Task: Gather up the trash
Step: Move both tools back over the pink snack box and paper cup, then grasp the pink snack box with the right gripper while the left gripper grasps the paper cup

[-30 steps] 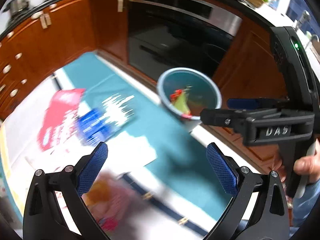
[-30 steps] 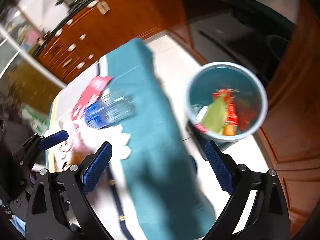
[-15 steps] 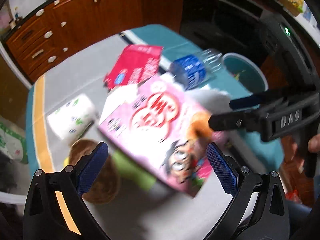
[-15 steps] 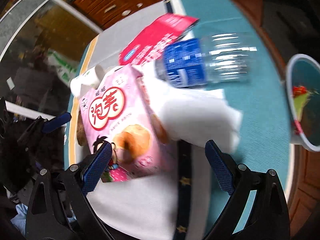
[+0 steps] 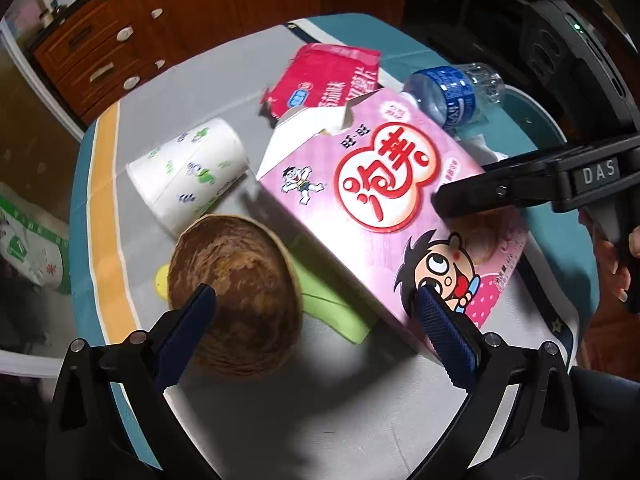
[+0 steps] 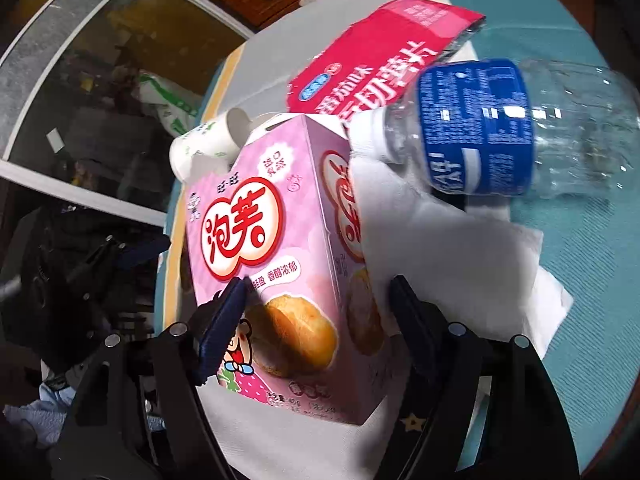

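A pink snack box lies on the table among other trash. My right gripper straddles the box's near end, jaws close to its sides; whether the fingers touch it I cannot tell. It shows in the left wrist view as a black arm over the box. My left gripper is open and empty, hovering over a brown bowl-like shell and a green wrapper. A paper cup, a red packet, a clear bottle with blue label and a white tissue lie around the box.
The table has a grey cloth with an orange stripe and teal border. Wooden cabinets stand behind it. A white and green bag lies on the floor to the left.
Both grippers swung from the bin on the floor to the table's trash. The right gripper has closed in around the pink box; the left one has dropped over the brown shell.
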Demonstrator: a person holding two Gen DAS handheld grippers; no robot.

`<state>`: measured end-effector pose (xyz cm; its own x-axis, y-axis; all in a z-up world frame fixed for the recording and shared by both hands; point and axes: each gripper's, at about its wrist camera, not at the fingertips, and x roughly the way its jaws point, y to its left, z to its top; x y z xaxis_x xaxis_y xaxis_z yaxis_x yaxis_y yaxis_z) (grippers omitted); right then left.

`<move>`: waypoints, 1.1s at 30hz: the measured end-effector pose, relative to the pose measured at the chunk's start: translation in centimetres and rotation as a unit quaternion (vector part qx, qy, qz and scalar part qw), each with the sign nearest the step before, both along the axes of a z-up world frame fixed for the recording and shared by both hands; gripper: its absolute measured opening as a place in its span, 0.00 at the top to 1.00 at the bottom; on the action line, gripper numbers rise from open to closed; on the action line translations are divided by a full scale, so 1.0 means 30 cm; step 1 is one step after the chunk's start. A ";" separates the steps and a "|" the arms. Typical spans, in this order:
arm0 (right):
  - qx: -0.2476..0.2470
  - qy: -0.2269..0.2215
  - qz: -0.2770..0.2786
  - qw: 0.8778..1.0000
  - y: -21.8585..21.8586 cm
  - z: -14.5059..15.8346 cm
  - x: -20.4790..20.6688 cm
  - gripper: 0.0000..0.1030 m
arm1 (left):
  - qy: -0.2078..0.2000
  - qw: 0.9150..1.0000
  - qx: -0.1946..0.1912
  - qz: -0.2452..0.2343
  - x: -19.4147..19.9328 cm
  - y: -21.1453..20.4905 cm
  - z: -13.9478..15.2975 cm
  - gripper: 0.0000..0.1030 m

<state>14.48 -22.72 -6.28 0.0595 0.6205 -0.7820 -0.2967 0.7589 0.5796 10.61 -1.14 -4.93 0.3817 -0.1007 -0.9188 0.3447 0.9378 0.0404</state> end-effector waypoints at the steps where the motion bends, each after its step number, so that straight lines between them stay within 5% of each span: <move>1: 0.006 0.002 0.006 1.000 0.007 -0.003 0.004 0.30 | -0.002 1.000 0.002 0.000 -0.004 0.005 0.000 0.02; 8: 0.043 0.028 0.024 0.998 0.047 -0.028 0.031 0.30 | -0.023 0.999 0.034 0.003 -0.031 0.020 -0.001 0.02; 13: 0.030 -0.013 0.025 0.999 0.048 0.073 0.000 0.30 | -0.028 0.998 0.056 0.008 -0.043 0.043 -0.010 0.02; 19: 0.024 -0.028 0.019 0.999 0.056 0.141 0.005 0.30 | -0.023 0.999 0.041 0.023 -0.049 0.076 -0.020 0.03; 29: -0.027 0.014 0.068 0.997 0.220 0.138 0.175 0.30 | -0.023 0.999 0.014 0.027 -0.043 0.102 -0.028 0.03; 33: -0.061 0.036 0.103 0.992 0.322 0.103 0.185 0.45 | -0.011 0.999 -0.006 0.029 -0.033 0.128 -0.039 0.03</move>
